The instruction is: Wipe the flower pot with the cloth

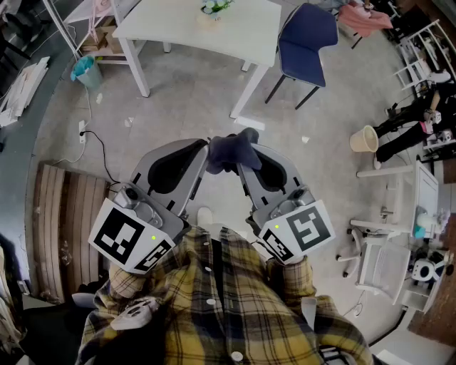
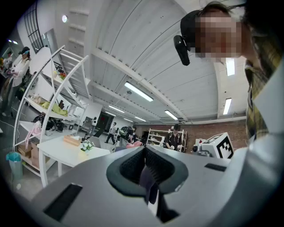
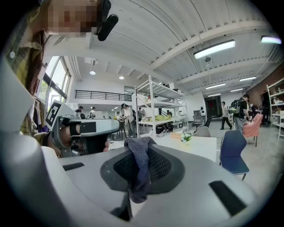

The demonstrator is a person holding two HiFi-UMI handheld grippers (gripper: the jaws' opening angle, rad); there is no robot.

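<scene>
Cloth [image 1: 231, 151] pinched in right tool [image 3: 141, 155]; left tool [image 2: 145, 153] closed, contents unclear.

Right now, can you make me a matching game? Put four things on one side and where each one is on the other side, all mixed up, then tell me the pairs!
Things:
1. cloth
2. flower pot
3. chair
4. bucket

Places:
A. on the white table
B. on the floor, far from the table
C. pinched in the right hand-held gripper
D. on the floor, right next to the table

Pairs: 1-C, 2-A, 3-D, 4-B.
</scene>
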